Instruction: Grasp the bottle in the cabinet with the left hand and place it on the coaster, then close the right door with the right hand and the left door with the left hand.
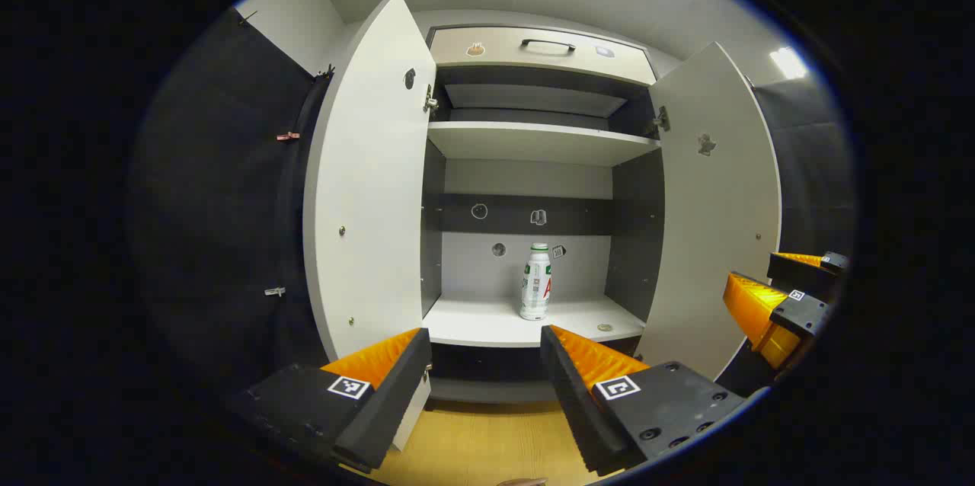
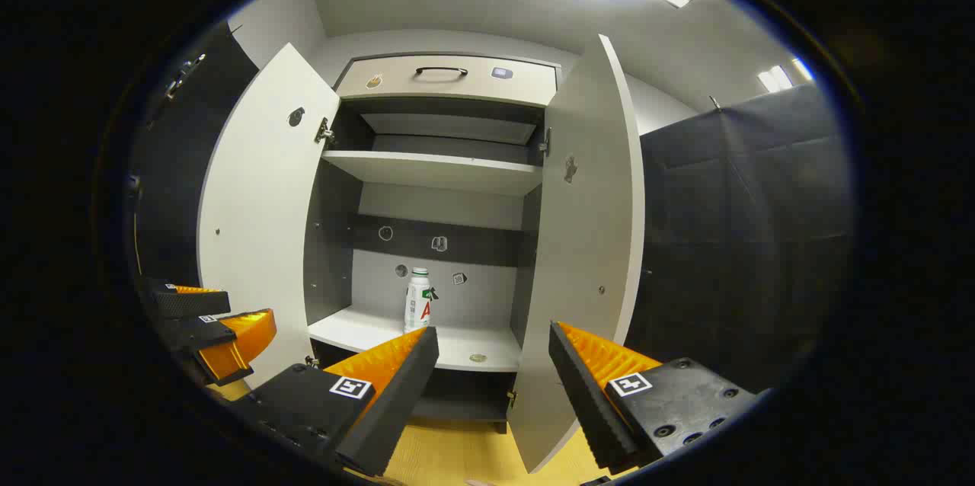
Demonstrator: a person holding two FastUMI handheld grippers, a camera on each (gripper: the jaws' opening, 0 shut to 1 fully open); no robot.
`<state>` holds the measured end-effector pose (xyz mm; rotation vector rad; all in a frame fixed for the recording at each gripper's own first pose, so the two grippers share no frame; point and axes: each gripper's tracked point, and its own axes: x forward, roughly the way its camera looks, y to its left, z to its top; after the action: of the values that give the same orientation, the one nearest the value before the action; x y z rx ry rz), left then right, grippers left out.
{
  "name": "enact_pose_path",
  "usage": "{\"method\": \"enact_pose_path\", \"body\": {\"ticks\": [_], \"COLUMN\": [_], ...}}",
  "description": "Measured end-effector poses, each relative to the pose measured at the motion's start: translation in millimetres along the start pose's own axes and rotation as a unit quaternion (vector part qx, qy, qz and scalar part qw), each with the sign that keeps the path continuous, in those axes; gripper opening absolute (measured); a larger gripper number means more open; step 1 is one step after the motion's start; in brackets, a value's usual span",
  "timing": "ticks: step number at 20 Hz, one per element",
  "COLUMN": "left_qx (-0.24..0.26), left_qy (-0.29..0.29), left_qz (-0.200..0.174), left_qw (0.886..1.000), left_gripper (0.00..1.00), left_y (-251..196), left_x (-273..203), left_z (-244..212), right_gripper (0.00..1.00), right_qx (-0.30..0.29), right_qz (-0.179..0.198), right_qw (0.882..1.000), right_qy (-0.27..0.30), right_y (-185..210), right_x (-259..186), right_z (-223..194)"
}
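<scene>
A white bottle (image 1: pixel 535 282) with a green cap stands upright at the back of the cabinet's lower shelf (image 1: pixel 487 326); the right gripper view also has this bottle (image 2: pixel 417 302). A small round coaster (image 1: pixel 605 327) lies near the shelf's front right, also seen as a coaster (image 2: pixel 477 357) from the right. Both doors stand wide open: left door (image 1: pixel 369 181), right door (image 1: pixel 712 196). My left gripper (image 1: pixel 485 349) is open, short of the shelf and empty. My right gripper (image 2: pixel 493 345) is open too, next to the right door (image 2: pixel 586 242).
A closed drawer (image 1: pixel 541 52) with a dark handle tops the cabinet, above a bare upper shelf (image 1: pixel 533 139). Black cloth walls flank both doors. A yellow wooden surface (image 1: pixel 487 440) lies below the cabinet. The right gripper (image 1: pixel 750 270) hangs beyond the right door's edge.
</scene>
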<state>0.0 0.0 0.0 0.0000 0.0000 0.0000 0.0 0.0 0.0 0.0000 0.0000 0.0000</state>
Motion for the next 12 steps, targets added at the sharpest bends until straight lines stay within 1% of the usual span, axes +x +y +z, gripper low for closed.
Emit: {"method": "enact_pose_path", "body": {"ticks": [6, 12], "left_qx": [-0.002, 0.004], "left_qy": [0.006, 0.006], "left_qz": [0.003, -0.007], "left_qw": [1.000, 1.000], "left_gripper": [0.92, 0.92], "left_y": [5.1, 3.7], "left_x": [2.4, 2.2], "left_z": [-2.6, -2.2], "right_gripper": [0.97, 0.97], "right_qx": [0.007, 0.004], "right_qz": [0.009, 0.008], "right_qw": [1.000, 1.000], "right_qy": [0.000, -0.001], "right_y": [5.9, 9.7], "right_x": [-0.2, -2.6], "right_z": [0.6, 0.7]}}
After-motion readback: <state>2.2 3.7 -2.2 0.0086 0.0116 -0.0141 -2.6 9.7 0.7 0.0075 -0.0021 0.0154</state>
